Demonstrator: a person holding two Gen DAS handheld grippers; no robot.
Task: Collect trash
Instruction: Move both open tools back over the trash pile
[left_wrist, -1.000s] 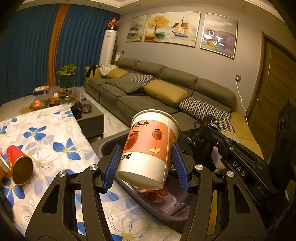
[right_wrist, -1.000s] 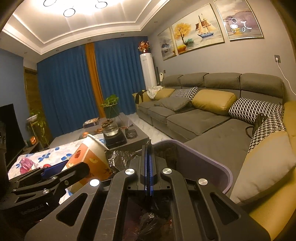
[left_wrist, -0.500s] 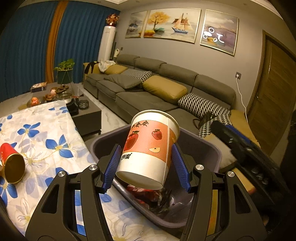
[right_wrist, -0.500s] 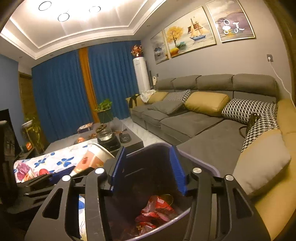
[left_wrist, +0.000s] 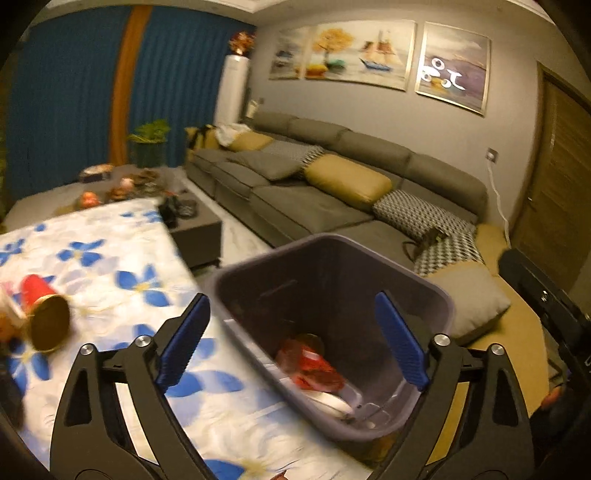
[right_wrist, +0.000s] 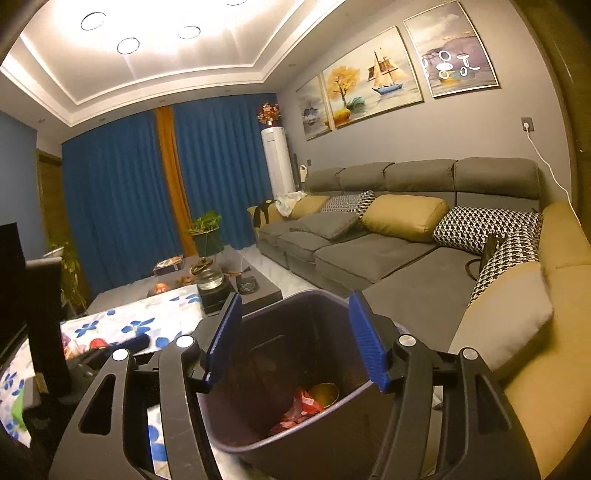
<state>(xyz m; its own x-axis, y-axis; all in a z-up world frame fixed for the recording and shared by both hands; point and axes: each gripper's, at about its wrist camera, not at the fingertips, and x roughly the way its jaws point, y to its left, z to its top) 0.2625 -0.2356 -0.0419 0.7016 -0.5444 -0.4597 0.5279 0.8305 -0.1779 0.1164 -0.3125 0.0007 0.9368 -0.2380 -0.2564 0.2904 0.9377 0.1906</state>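
Left wrist: left hand-held gripper (left_wrist: 291, 339) has just spread wide, empty, cup gone over bin (left_wrist: 441, 295).

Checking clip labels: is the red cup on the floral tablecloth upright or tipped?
Tipped. The red cup lies on its side on the floral tablecloth, its gold-lined mouth facing the camera.

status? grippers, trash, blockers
Left gripper open, jaws just widened, empty. Right gripper open, just opening, empty. Red cup on its side on floral table. Bin mouth unobstructed.

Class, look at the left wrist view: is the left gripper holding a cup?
No. The left gripper stands open and empty above the bin.
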